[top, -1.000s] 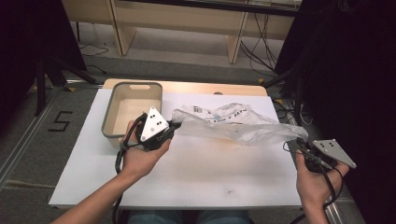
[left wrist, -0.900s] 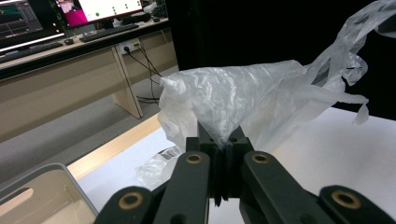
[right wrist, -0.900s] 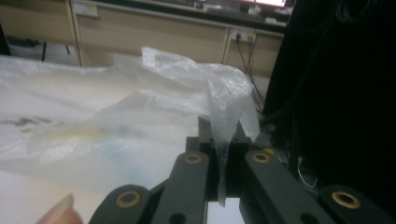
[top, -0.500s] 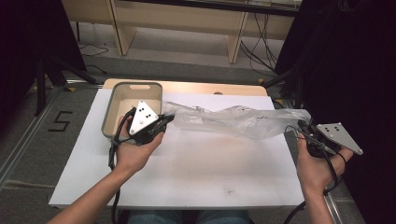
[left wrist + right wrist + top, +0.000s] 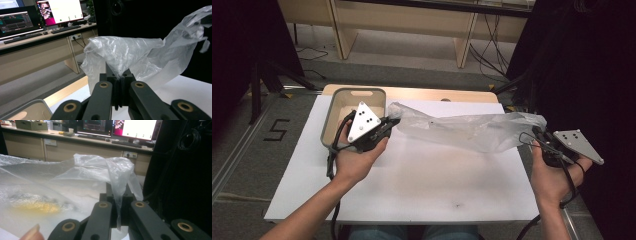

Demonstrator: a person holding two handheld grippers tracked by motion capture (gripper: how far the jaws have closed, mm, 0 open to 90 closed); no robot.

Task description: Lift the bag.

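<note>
Both tools clamp one clear plastic bag (image 5: 467, 131): the left tool (image 5: 393, 123) pinches its left end beside the grey bin (image 5: 328, 122) at the desk's (image 5: 412, 185) far left corner, the right tool (image 5: 533, 135) its other end over the right edge. From the high view the bag hangs stretched above the far half, with bare white desk nearer. Right gripper view alone shows a yellow patch (image 5: 37, 206) through the film; left gripper view shows monitors (image 5: 60, 11) beyond.
</note>
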